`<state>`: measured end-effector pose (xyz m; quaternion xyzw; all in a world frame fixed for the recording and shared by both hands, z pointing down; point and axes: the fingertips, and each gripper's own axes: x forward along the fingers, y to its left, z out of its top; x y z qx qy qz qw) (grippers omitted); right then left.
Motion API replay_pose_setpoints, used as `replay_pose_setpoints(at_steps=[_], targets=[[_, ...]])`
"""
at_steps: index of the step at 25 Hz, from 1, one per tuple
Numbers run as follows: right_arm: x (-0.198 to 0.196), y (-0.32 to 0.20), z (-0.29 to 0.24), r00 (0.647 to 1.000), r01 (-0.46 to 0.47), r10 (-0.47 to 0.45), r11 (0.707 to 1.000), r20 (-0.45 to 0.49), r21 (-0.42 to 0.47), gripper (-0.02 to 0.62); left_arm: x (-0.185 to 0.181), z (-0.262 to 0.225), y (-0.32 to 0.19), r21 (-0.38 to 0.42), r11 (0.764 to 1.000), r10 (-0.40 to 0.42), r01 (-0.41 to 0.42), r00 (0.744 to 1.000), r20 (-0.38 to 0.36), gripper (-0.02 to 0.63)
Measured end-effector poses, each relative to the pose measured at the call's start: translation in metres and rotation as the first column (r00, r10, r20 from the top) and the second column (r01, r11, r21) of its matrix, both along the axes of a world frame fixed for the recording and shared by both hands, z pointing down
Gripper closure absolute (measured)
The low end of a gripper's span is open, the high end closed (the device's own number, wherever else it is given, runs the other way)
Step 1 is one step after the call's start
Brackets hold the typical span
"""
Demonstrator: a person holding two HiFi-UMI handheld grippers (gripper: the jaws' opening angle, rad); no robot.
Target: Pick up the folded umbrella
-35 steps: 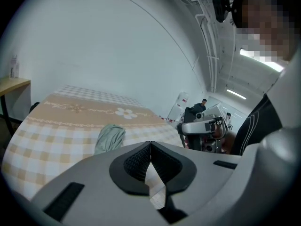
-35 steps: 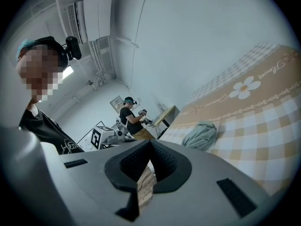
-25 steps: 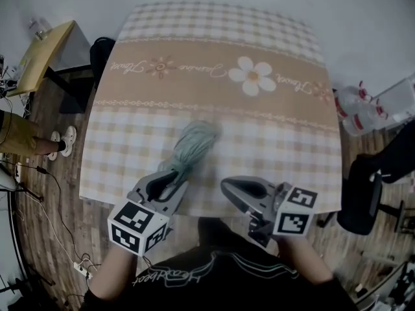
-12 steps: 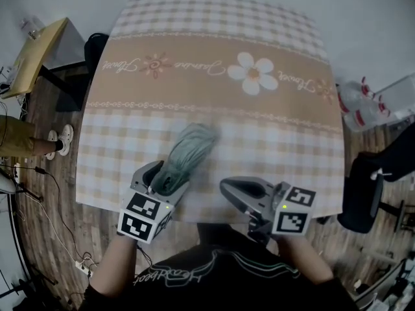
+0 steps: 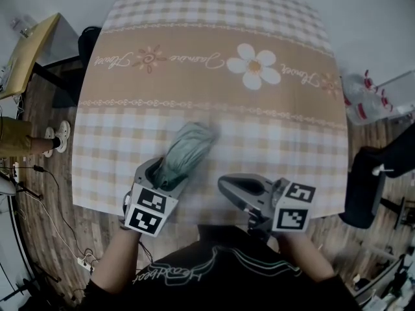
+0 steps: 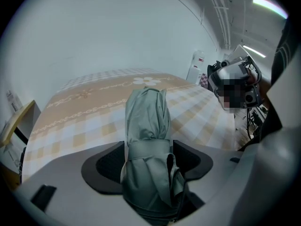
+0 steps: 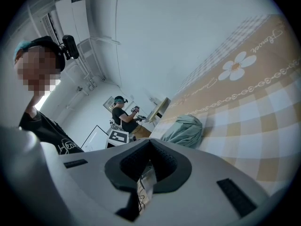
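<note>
The folded grey-green umbrella (image 5: pixel 189 149) lies on the checked tablecloth (image 5: pixel 272 141) near the front edge, its length running away from me. My left gripper (image 5: pixel 165 175) points steeply down over the umbrella's near end, jaws spread wide on either side of it. In the left gripper view the umbrella (image 6: pixel 148 126) with its wrap strap fills the gap between the dark pads (image 6: pixel 106 166) of that gripper (image 6: pixel 149 160). I see no squeeze on the fabric. My right gripper (image 5: pixel 224 186) hovers to the right, shut and empty. The right gripper view shows its jaws (image 7: pixel 149 166) closed, the umbrella (image 7: pixel 186 131) beyond.
A wooden side table (image 5: pixel 26 52) and a person's legs (image 5: pixel 26 138) are on the left, with cables on the floor. Plastic bottles (image 5: pixel 363 105) and a black chair (image 5: pixel 371 177) stand on the right. Another person (image 7: pixel 123 117) is far off.
My left gripper has come down and forward over the umbrella's near end, and its jaws have spread from nearly closed to wide. The right gripper has sunk slightly.
</note>
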<state>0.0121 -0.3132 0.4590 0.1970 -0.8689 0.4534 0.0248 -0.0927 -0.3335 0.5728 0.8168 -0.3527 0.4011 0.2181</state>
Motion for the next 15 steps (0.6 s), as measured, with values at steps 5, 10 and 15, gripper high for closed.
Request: replay_pose_setpoints(at_steps=[5,10,15], targets=[[0.0,-0.007,0.006,1.0,0.006,-0.006,1.0,-0.003,-0.02,0.584,0.001,0.007,-0.002,-0.017,1.0,0.014,-0.014,1.0,0.014,0.298],[-0.003,-0.012,0.012,1.0,0.023,-0.023,0.999,-0.007,-0.039,0.584,0.001,0.017,-0.001,-0.064,0.998,0.011,-0.01,1.0,0.018,0.31],[-0.007,-0.02,0.018,0.999,0.038,-0.039,0.998,-0.005,-0.058,0.584,0.001,0.021,-0.001,-0.141,0.99,0.022,-0.023,1.0,-0.004,0.319]])
